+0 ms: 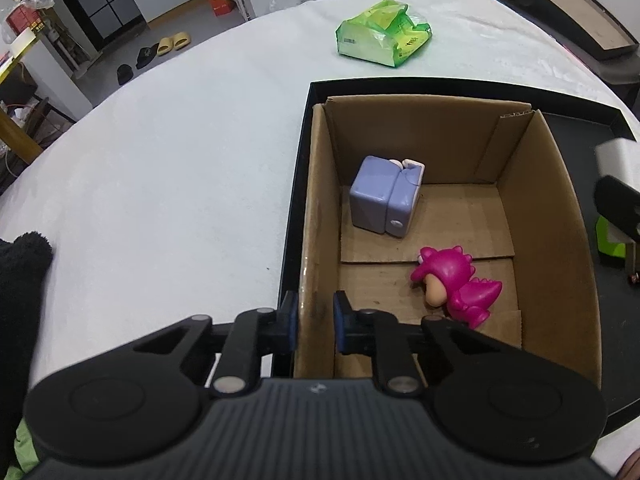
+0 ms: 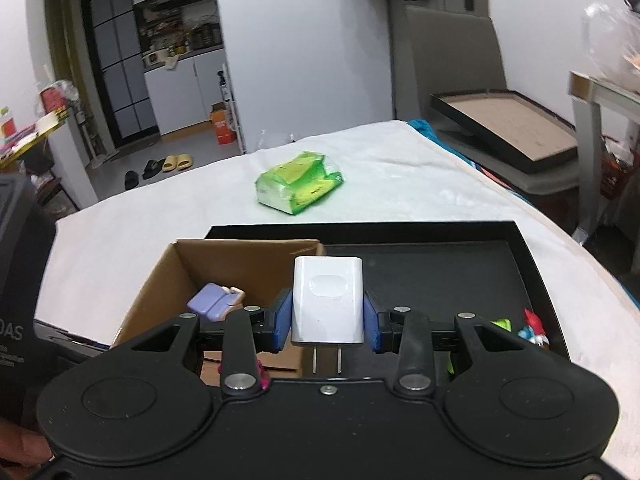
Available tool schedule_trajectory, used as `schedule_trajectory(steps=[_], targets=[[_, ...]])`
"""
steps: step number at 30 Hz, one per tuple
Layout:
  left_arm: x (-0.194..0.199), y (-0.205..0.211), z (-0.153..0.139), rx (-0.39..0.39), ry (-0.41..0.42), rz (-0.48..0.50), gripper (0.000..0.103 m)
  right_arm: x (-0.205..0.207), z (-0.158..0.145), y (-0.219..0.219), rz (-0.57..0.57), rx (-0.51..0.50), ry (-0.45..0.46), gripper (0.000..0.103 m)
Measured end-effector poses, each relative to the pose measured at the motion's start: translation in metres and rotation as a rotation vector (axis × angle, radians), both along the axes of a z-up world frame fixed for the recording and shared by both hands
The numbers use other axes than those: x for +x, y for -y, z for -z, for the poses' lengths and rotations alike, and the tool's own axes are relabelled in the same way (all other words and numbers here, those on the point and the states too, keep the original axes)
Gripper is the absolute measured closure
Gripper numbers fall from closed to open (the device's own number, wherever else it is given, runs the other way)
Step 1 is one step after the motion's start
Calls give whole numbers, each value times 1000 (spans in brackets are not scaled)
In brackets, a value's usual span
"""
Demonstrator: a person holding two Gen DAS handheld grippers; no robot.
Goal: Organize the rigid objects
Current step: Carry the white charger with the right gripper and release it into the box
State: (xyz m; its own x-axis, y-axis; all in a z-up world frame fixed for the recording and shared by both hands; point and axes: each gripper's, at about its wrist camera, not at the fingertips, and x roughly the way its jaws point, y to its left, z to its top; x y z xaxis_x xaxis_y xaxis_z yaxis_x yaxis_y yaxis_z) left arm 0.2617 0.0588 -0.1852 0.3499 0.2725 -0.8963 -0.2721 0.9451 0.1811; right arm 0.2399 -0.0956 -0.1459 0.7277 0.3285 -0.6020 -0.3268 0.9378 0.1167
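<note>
The charger [image 2: 327,304], a smooth white plastic block with two metal prongs pointing back at the camera, sits clamped between the blue pads of the right claw [image 2: 327,316], above the edge of the cardboard box [image 1: 568,216]. The box, plain corrugated brown, holds a lilac boxy toy [image 1: 382,196] and a glossy magenta dinosaur figure [image 1: 460,284] lying on its side. The left claw [image 1: 316,316] pinches the box's near left wall, one pad on each side. The box rests in a black tray [image 2: 520,240] on the white cloth-covered table [image 1: 180,152]; small colourful figures [image 2: 534,326] lie in the tray, and a crinkled green packet [image 1: 384,34] lies beyond.
</note>
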Motion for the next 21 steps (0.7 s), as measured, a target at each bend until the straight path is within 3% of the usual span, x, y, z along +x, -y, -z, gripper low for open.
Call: schedule_trajectory(steps=[14,21], targets=[[-5,-11,1,-57,36,30,92,-2,-5,-38,-69,-43,37,67],[-6,-19,1,-100,43,32,94,5,6,-54,-111,-39,1,66]])
